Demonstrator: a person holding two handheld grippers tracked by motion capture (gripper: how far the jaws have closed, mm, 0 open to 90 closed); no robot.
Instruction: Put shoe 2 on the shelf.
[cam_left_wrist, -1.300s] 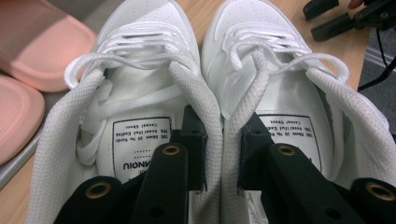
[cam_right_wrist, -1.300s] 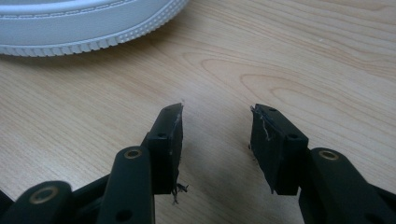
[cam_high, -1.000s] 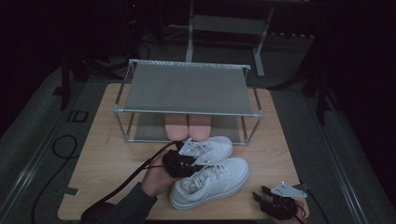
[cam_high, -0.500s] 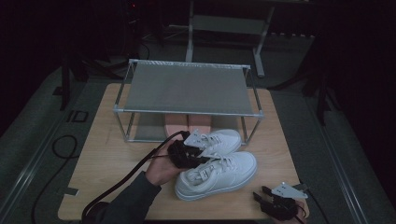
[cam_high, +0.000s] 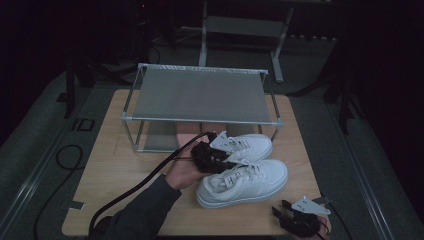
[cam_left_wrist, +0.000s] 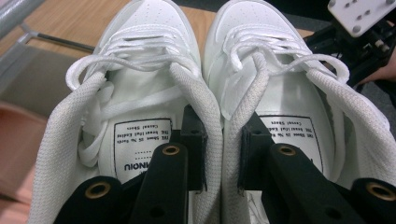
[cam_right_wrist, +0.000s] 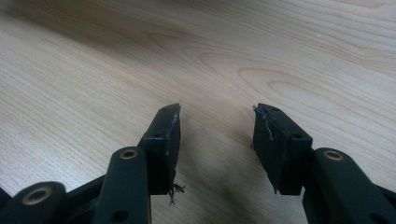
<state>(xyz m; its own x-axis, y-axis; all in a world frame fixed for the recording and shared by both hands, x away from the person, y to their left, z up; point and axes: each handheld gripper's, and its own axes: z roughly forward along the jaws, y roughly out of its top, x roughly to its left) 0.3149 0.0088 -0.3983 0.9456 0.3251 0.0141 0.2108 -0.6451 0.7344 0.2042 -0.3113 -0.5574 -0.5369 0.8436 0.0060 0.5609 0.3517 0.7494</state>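
Two white lace-up sneakers stand side by side in front of the rack, the near sneaker (cam_high: 245, 182) and the far sneaker (cam_high: 250, 146). My left gripper (cam_high: 215, 157) comes at their heels. In the left gripper view one jaw is inside each shoe, and my left gripper (cam_left_wrist: 222, 149) is shut on the two inner collar walls (cam_left_wrist: 219, 116) pressed together. The pair looks slightly lifted. My right gripper (cam_high: 287, 215) rests near the table's front right edge. In its own view my right gripper (cam_right_wrist: 217, 135) stands open over bare wood, with nothing between the pads.
A metal rack (cam_high: 200, 95) with a grey mesh top stands at the back of the wooden table (cam_high: 115, 165). Something pink (cam_high: 187, 137) lies under it. A black cable (cam_high: 130, 192) trails from the left gripper toward the front left.
The left hand has carried both sneakers up and a little to the right, closer to the rack. The right gripper has stayed where it was.
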